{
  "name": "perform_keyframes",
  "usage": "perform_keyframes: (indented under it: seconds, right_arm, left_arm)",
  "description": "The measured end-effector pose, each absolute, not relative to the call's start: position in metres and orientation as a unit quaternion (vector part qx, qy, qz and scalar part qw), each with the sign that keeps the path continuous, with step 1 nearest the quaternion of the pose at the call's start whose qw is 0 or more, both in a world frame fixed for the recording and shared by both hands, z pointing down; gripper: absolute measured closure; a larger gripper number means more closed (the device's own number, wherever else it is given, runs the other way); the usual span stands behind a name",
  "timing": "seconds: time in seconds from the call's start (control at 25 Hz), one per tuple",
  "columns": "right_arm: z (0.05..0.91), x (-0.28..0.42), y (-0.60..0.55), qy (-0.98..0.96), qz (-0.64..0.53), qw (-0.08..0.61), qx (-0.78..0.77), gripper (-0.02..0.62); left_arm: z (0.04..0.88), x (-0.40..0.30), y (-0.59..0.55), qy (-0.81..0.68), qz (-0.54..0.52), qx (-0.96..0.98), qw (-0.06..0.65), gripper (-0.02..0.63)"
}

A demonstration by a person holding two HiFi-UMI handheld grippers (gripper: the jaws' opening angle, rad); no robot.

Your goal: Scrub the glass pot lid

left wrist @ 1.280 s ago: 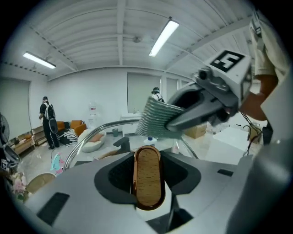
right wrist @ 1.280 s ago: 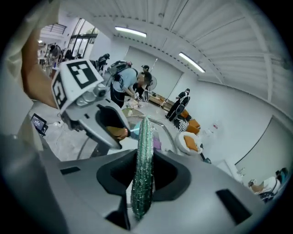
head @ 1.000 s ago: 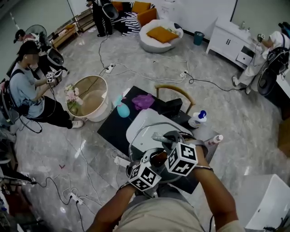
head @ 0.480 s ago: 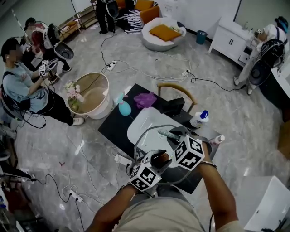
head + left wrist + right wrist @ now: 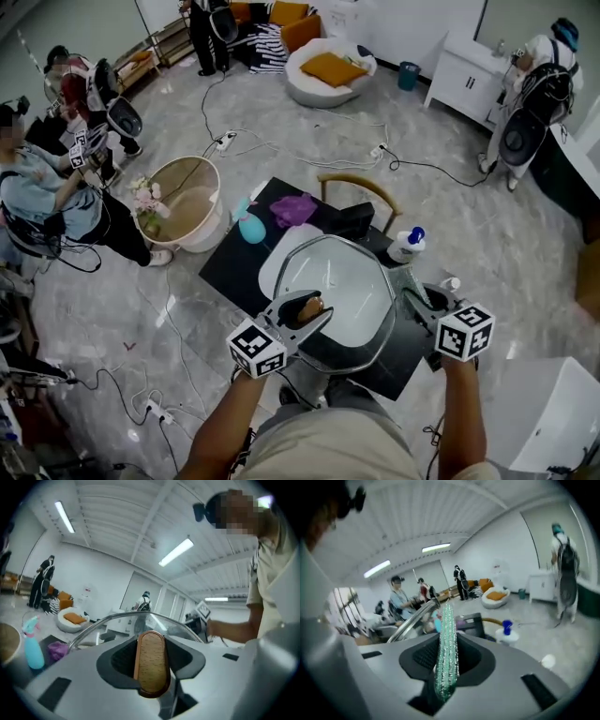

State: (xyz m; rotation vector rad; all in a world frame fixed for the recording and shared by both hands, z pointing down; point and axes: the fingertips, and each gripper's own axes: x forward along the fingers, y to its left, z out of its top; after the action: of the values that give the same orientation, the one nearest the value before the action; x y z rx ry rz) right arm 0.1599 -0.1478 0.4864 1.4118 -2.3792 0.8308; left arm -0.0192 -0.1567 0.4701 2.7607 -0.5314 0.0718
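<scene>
The glass pot lid [image 5: 349, 279], steel-rimmed, is held up tilted over the white basin [image 5: 275, 265]. My left gripper [image 5: 304, 314] is shut on the lid's wooden knob [image 5: 311, 306]. In the left gripper view the knob [image 5: 151, 660] sits clamped between the jaws, with the lid's rim [image 5: 117, 618] arching behind it. My right gripper [image 5: 415, 300] is just right of the lid's edge, apart from the glass. It is shut on a green glittery scrubber [image 5: 446, 648], which stands on edge between its jaws. The lid's rim [image 5: 411, 619] shows to that gripper's left.
On the black table [image 5: 228, 270] are a teal spray bottle [image 5: 249, 226], a purple cloth [image 5: 295, 208], a white bottle with a blue cap [image 5: 409, 246] and a small bottle [image 5: 450, 283]. A wooden chair [image 5: 361, 186] stands behind the table. A round tub [image 5: 192, 202] sits on the floor to the left.
The right gripper has swung off the lid's face to its right edge with the scrubber. The left gripper has moved left and rolled, tilting the lid up into fuller view.
</scene>
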Motion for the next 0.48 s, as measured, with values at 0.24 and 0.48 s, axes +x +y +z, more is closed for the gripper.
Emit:
perform_keyframes:
  seconds: [0.24, 0.48]
  right_arm:
    - [0.471, 0.074, -0.104, -0.901, 0.273, 0.042, 0.335, 0.511]
    - [0.439, 0.023, -0.100, -0.929, 0.173, 0.045, 0.324, 0.509]
  left_arm:
    - [0.470, -0.028, -0.173, -0.161, -0.092, 0.937, 0.295, 0.430]
    - [0.487, -0.035, -0.177, -0.098, -0.204, 0.869, 0.441, 0.430]
